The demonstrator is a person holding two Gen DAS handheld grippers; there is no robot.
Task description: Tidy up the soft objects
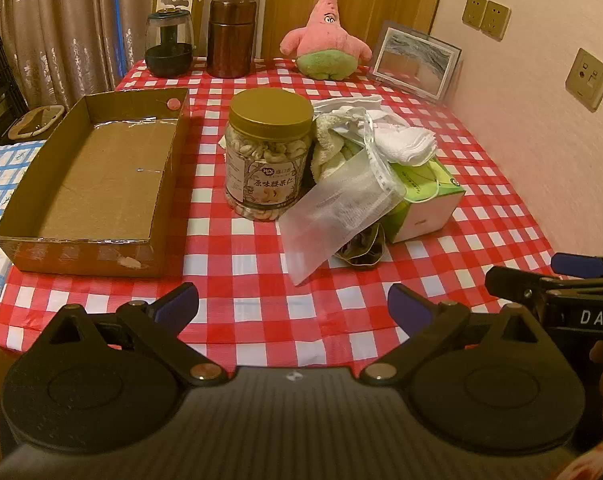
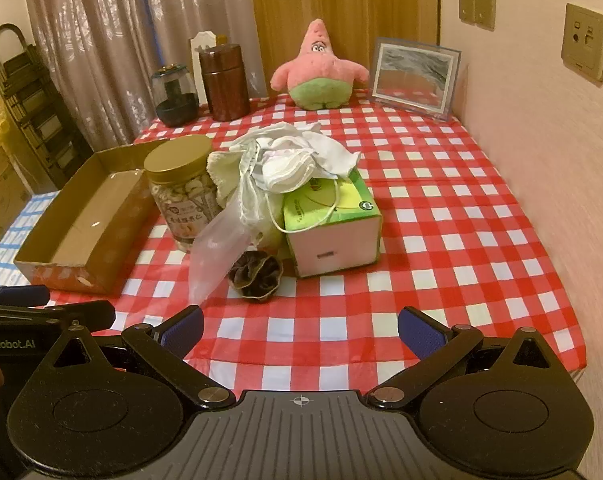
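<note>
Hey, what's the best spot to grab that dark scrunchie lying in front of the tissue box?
Probably pinch the scrunchie across its ruffled near rim, coming down from above on the front side. It lies flat and clear there, while the plastic bag and tissue box crowd its back and sides.

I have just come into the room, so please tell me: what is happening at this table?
A person holds two grippers above the near edge of the checked table, and nothing is grasped yet. The left gripper and the right gripper are both open and empty. Ahead lies a pile of white cloths and masks on a green tissue box, and the cardboard box is empty.
</note>
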